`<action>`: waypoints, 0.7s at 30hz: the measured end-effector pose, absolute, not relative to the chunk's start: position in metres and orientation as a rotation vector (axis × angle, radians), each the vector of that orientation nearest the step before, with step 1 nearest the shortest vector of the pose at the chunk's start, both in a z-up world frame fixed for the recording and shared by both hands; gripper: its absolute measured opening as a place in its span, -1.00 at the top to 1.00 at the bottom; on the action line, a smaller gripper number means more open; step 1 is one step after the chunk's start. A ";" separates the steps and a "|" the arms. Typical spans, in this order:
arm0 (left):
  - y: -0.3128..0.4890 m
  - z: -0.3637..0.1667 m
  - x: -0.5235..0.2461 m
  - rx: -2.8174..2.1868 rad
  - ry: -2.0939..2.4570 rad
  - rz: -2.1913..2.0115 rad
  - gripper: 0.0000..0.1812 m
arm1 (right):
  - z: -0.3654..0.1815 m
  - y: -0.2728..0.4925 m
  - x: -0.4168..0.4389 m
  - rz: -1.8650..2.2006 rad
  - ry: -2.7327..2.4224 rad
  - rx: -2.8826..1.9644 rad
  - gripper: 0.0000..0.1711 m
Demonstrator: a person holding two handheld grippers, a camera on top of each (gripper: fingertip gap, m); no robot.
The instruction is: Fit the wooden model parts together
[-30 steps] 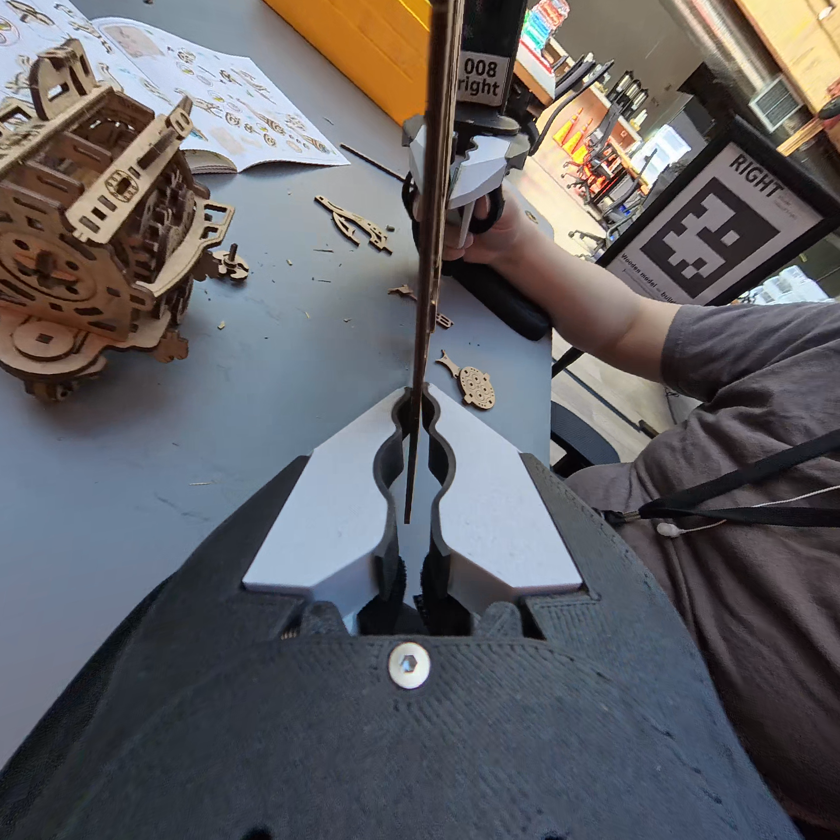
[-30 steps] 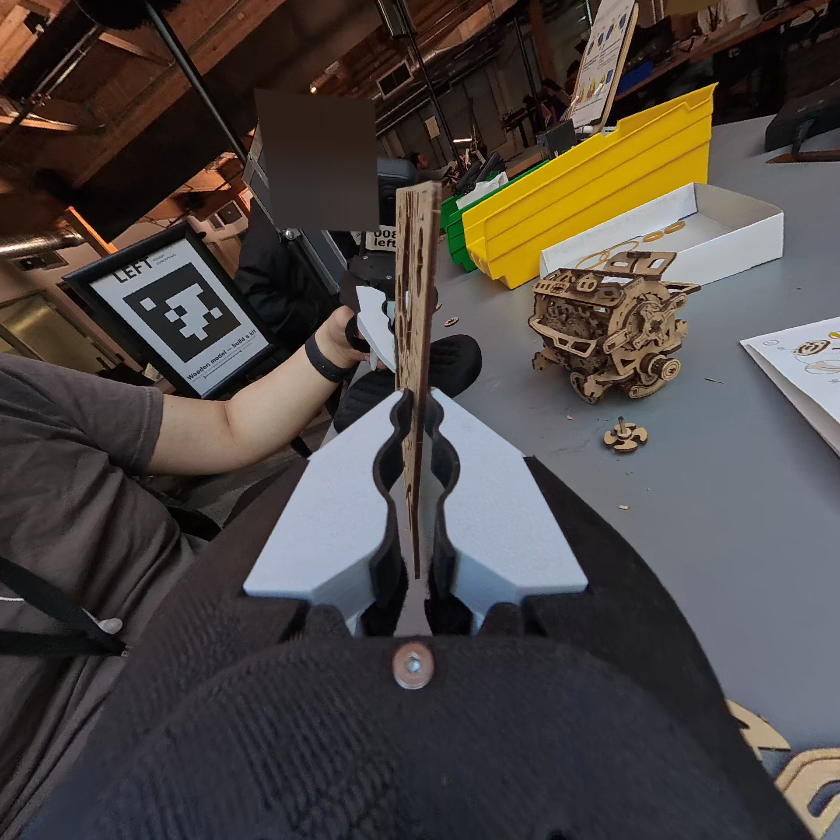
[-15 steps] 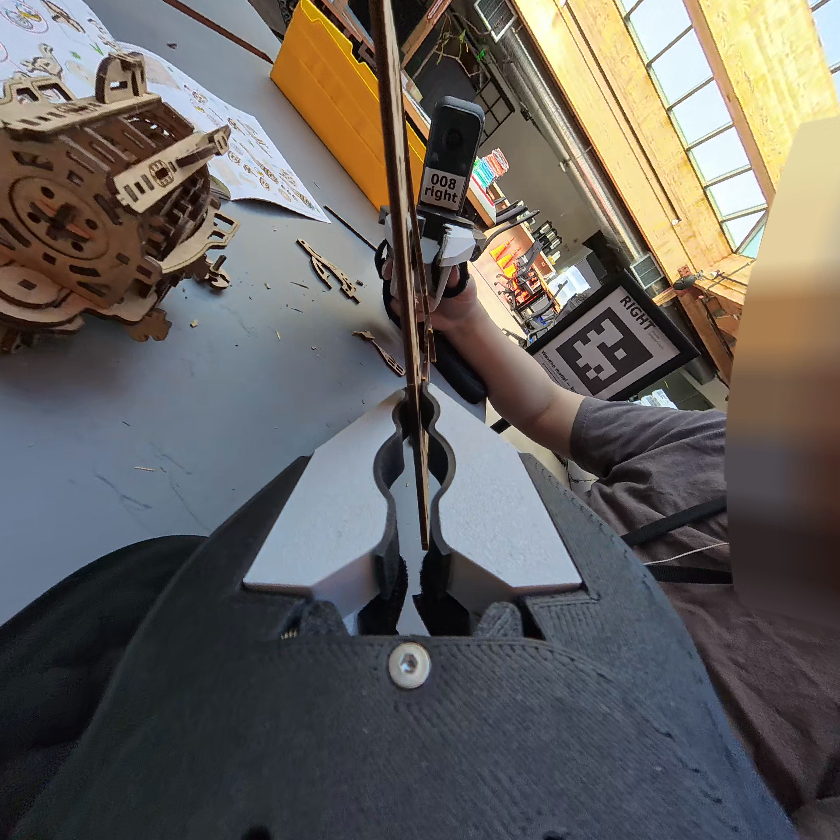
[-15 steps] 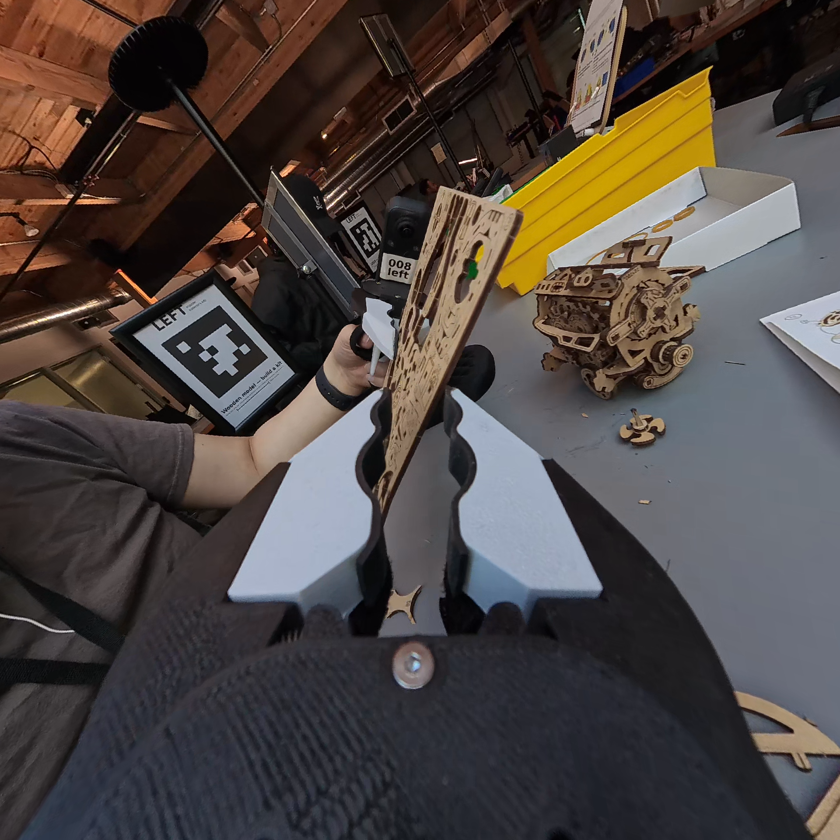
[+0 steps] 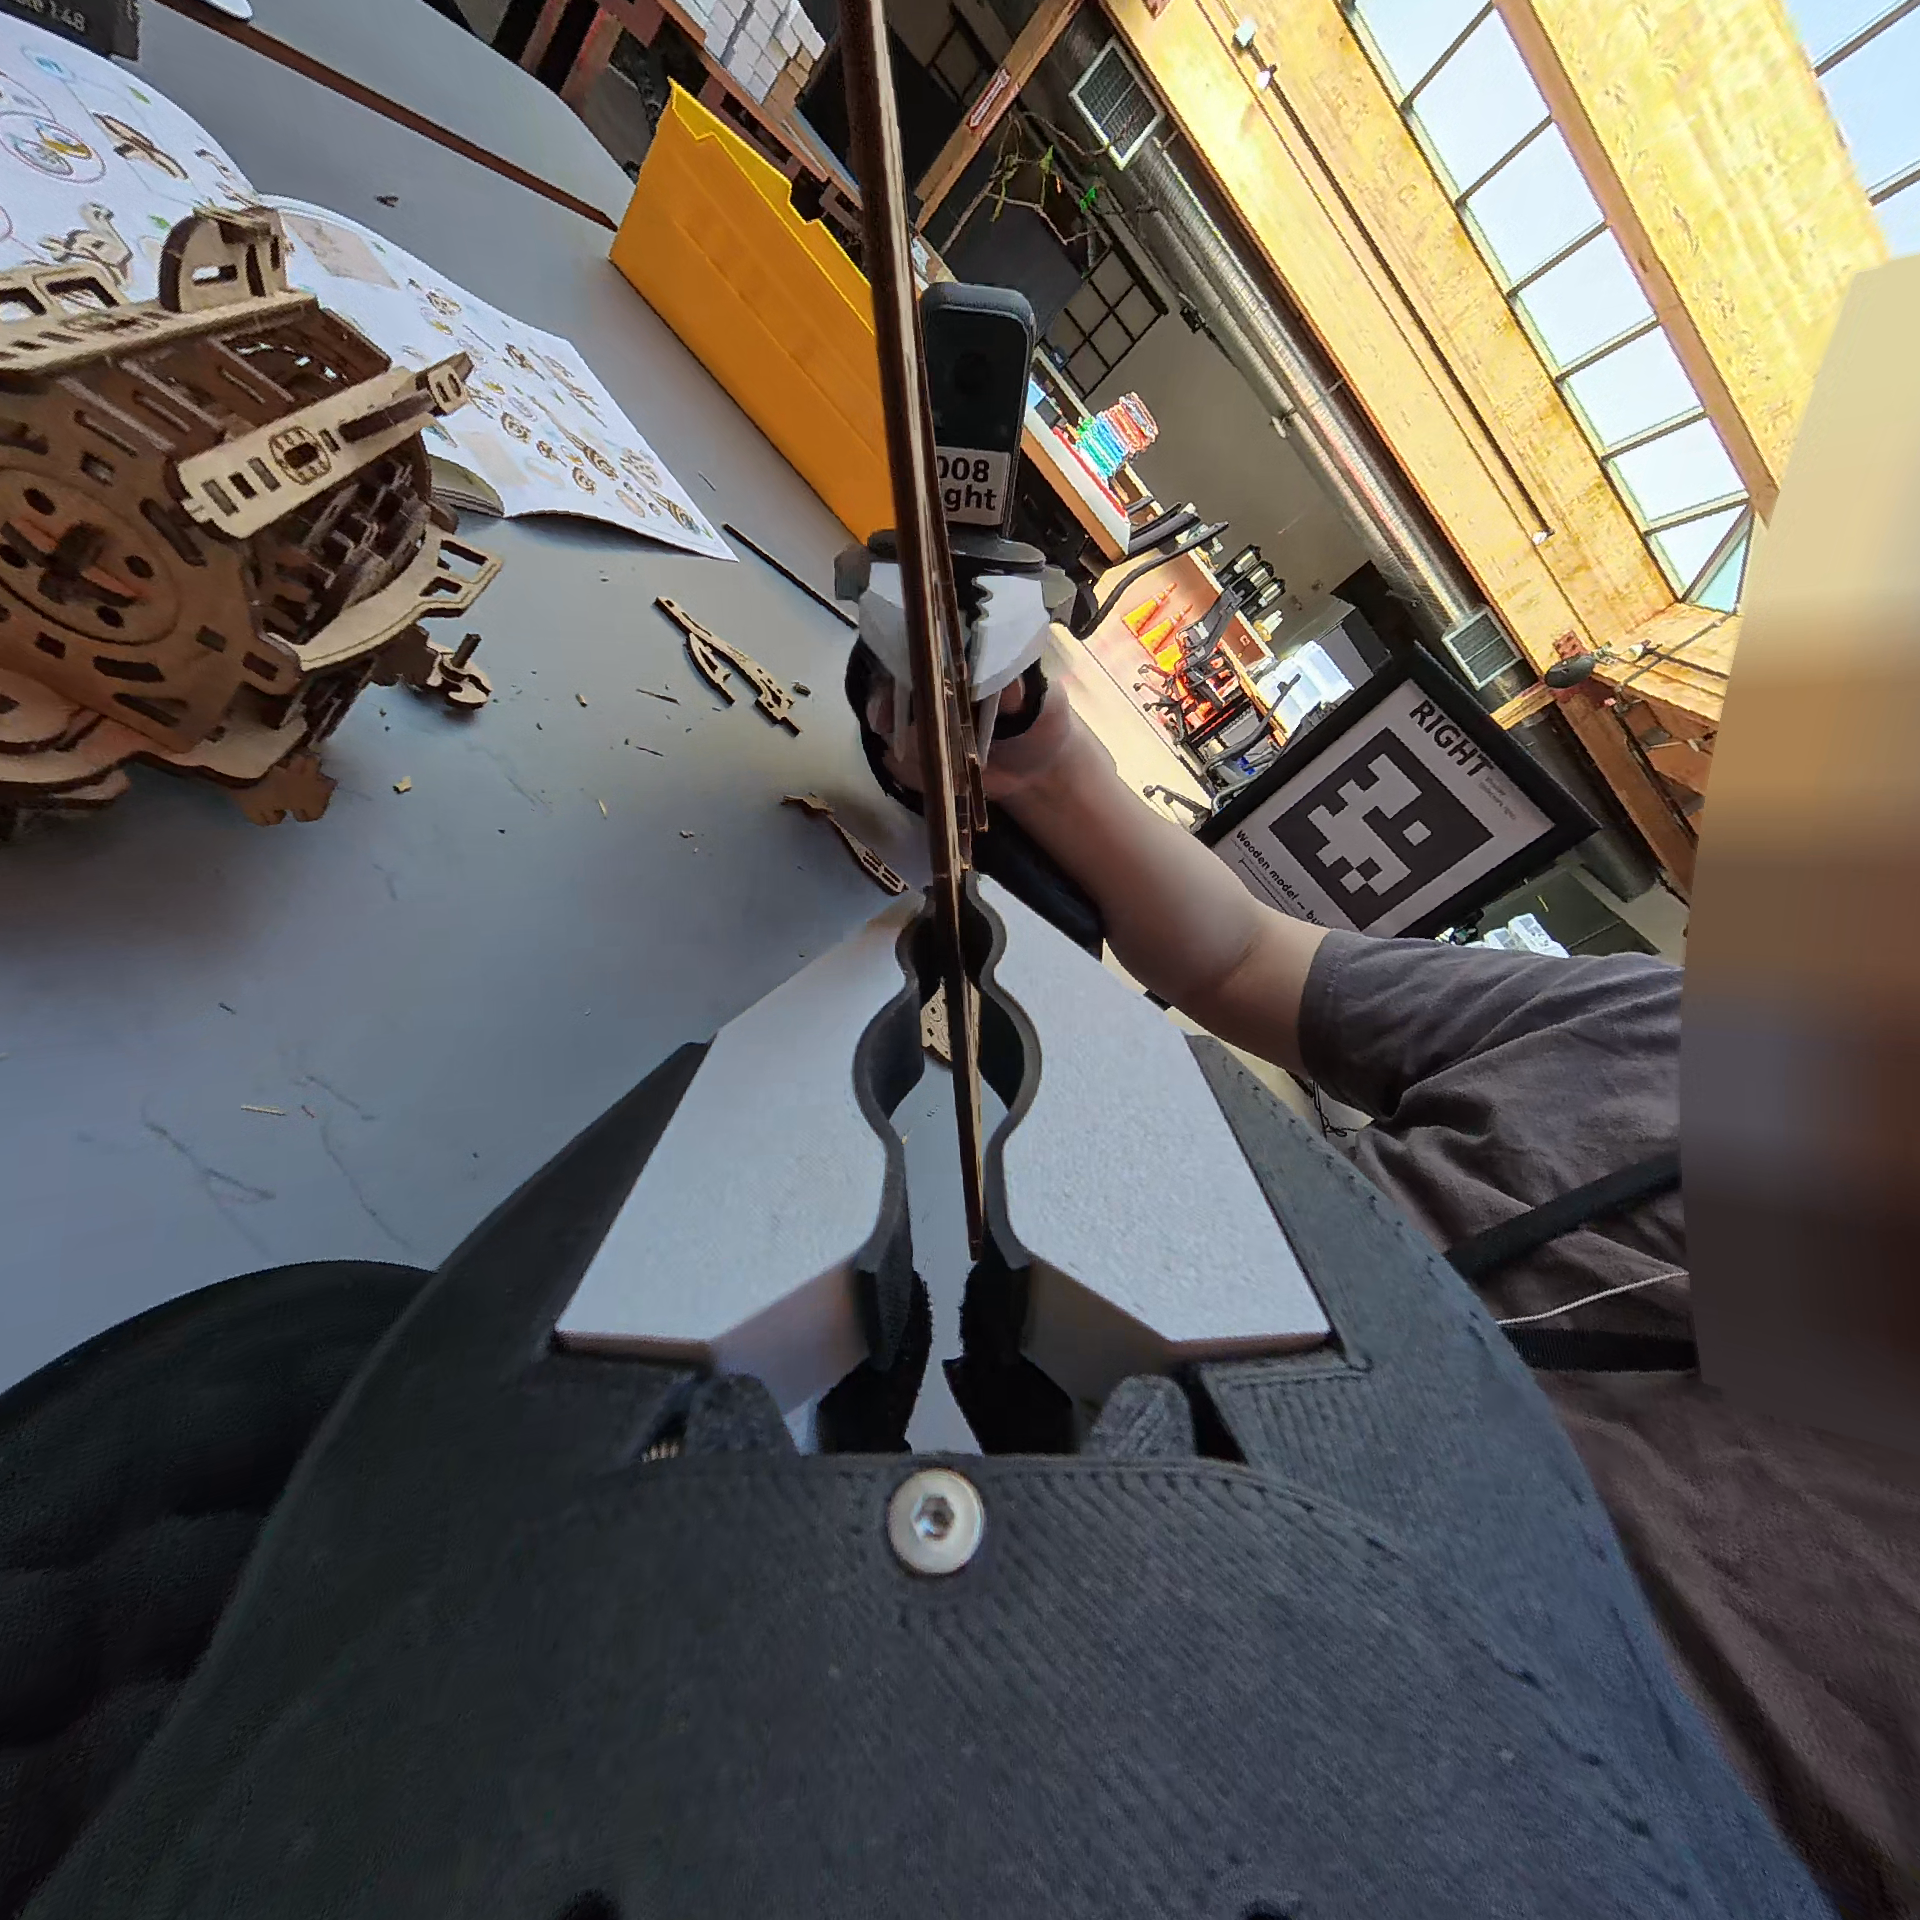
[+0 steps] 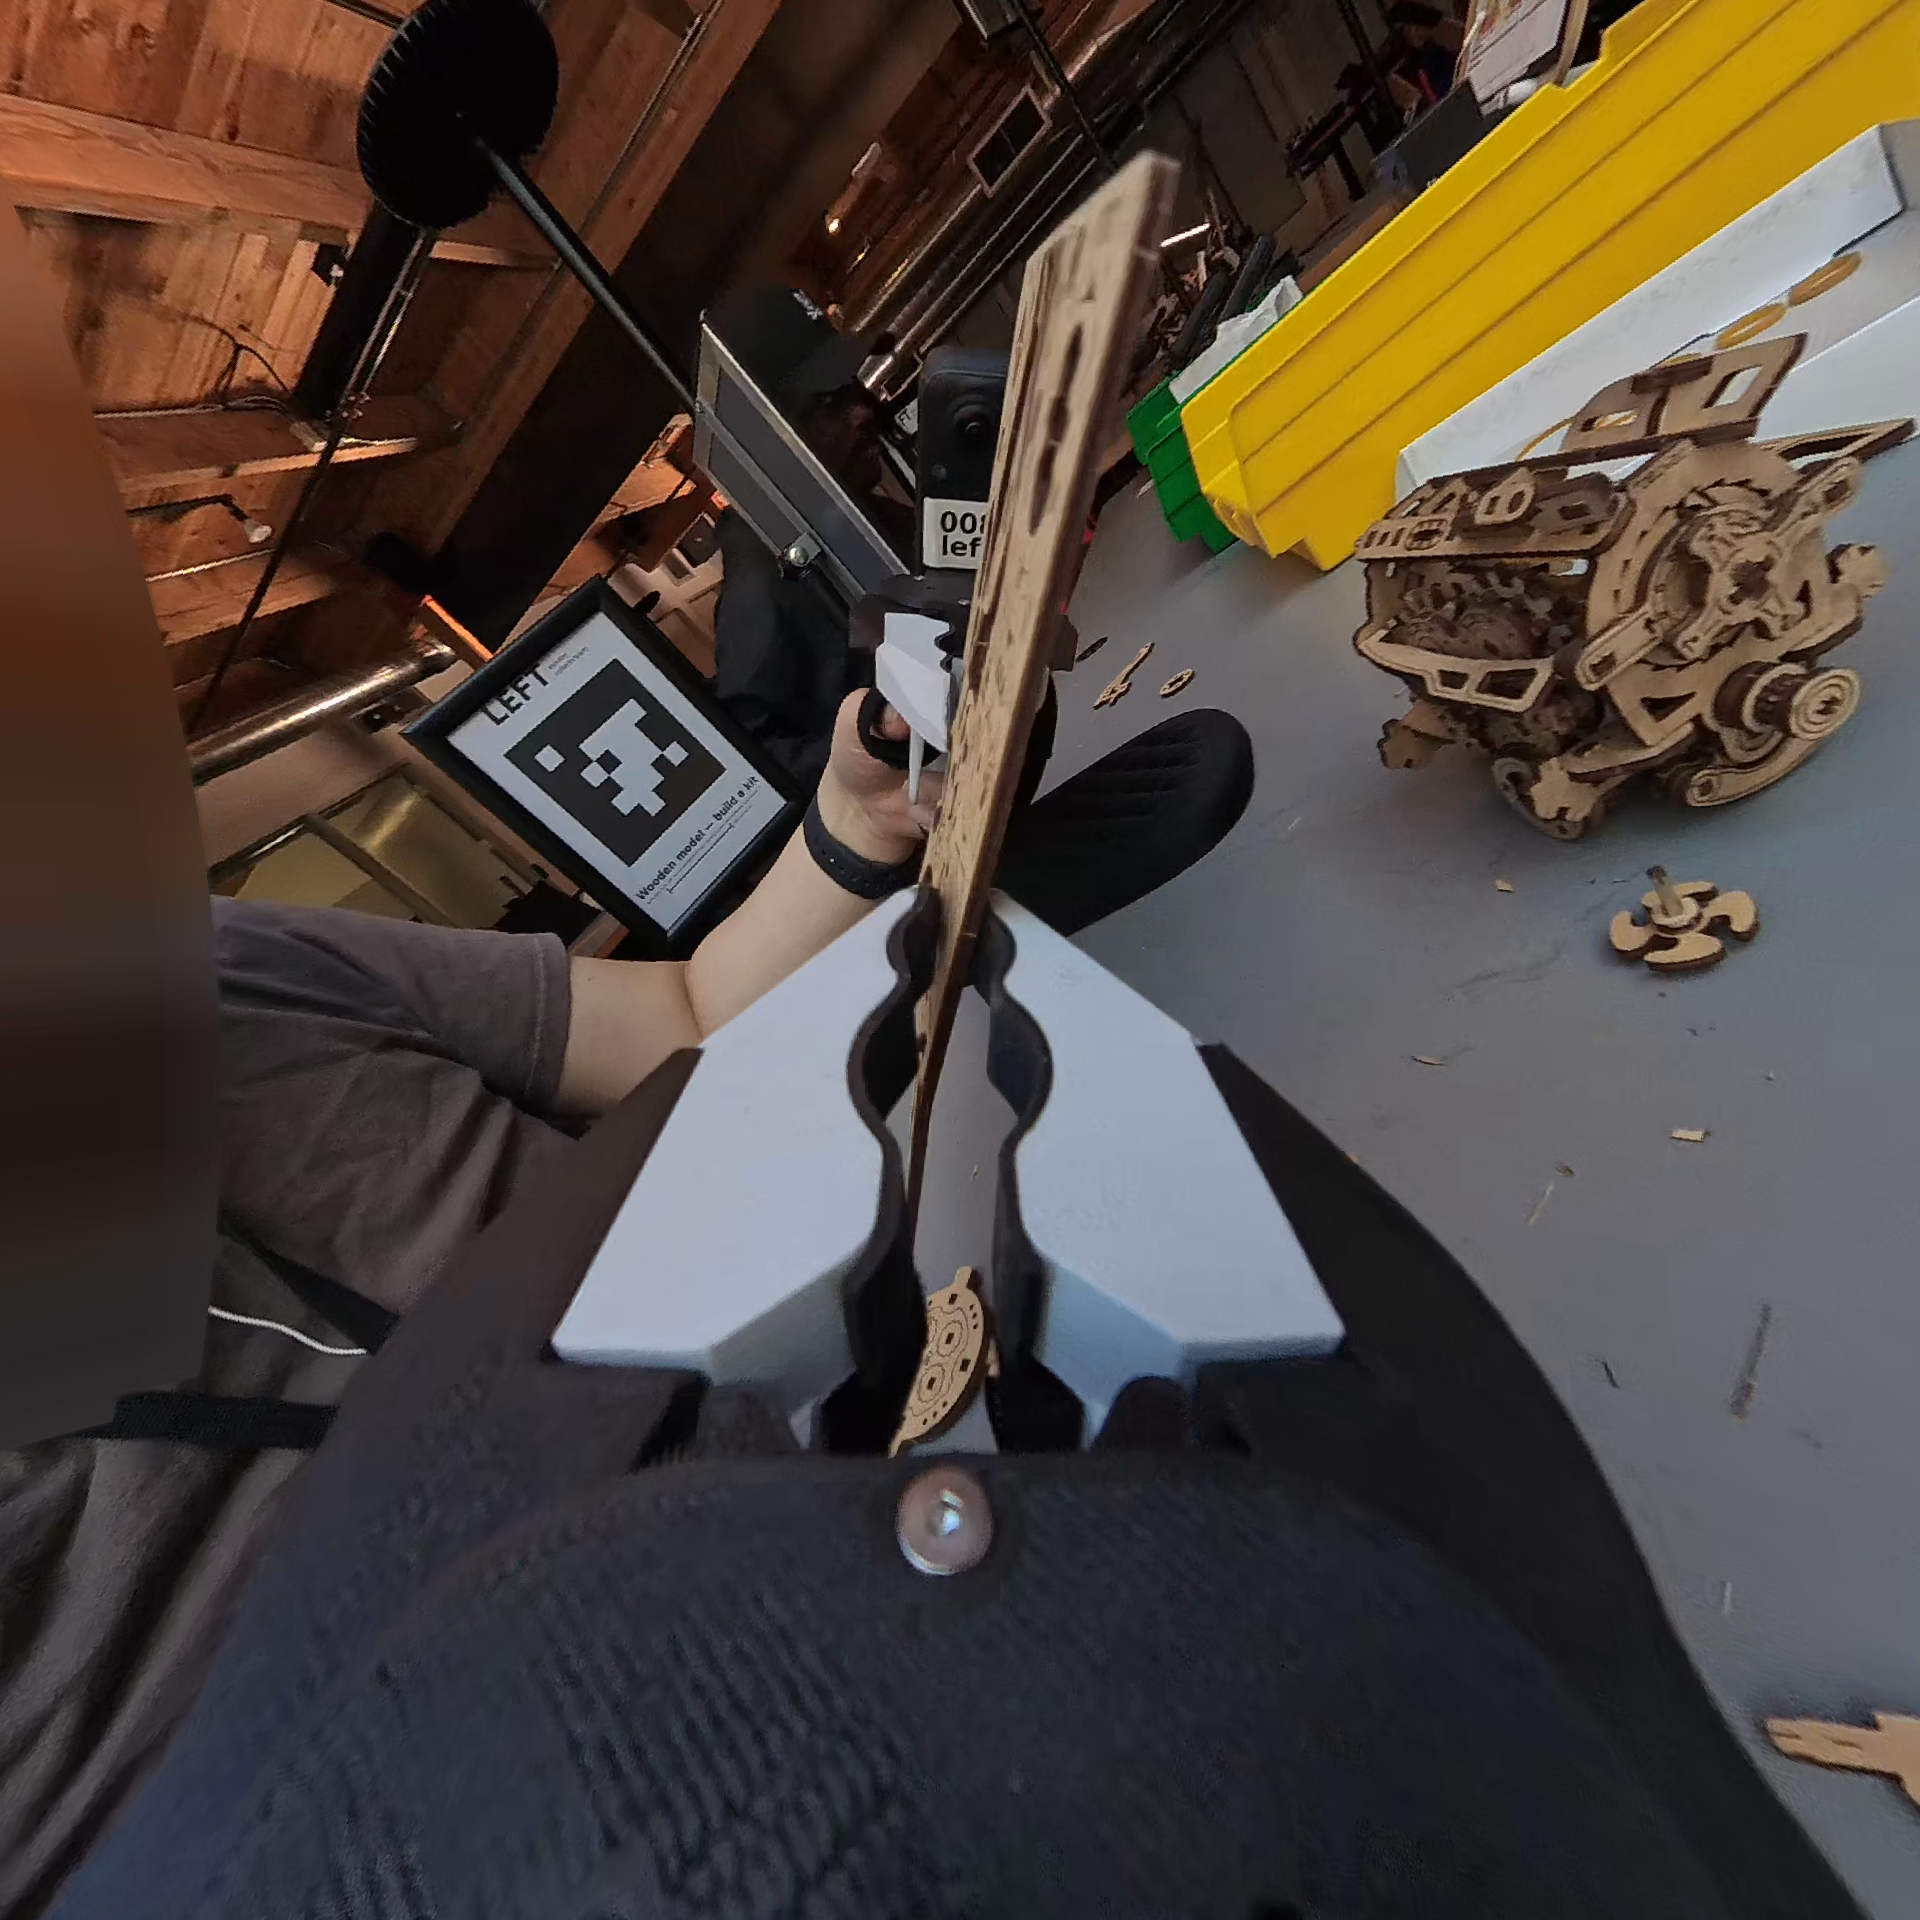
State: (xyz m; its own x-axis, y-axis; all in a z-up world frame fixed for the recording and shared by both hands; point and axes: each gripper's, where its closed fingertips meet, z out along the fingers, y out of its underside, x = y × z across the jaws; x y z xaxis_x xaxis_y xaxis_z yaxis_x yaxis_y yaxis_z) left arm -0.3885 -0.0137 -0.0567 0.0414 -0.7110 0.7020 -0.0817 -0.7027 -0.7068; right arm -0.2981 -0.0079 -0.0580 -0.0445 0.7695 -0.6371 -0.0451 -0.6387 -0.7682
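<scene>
A thin laser-cut wooden parts sheet [image 5: 951, 810] stands on edge between both grippers, held above the grey table [image 5: 468, 987]. My left gripper [image 5: 951, 914] is shut on one end of it. My right gripper [image 6: 951, 920] is shut on the other end, where the sheet [image 6: 1039, 520] shows its cut-out face at a slant. Each gripper shows facing the other: the right one in the left wrist view [image 5: 951, 623], the left one in the right wrist view [image 6: 935, 665]. The part-built wooden model [image 5: 187, 540] [image 6: 1621, 644] stands on the table, apart from both grippers.
An open instruction booklet [image 5: 540, 416] lies behind the model. Loose wooden parts [image 5: 727, 660] and a small pinned gear piece [image 6: 1683, 920] lie on the table. A round perforated part [image 6: 945, 1351] lies below my right gripper. Yellow bins [image 6: 1507, 260] and a white box [image 6: 1766, 249] line the far side. The small pinned gear piece [image 6: 1683, 920] is about 15 centimetres from both grippers' fingertips.
The right gripper's jaws opened half a second ago, with the sheet slanting between them, and have now closed on it again. Both grippers have tilted upward with the sheet.
</scene>
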 end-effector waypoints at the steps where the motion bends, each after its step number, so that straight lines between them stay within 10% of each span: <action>1: -0.014 -0.057 -0.388 -1.838 0.802 -1.698 0.99 | -0.055 -0.011 -0.298 1.780 -0.772 -1.628 0.98; 21: -0.036 -0.070 -0.407 -1.804 0.820 -1.652 0.88 | -0.046 -0.012 -0.290 1.935 -0.669 -1.624 0.99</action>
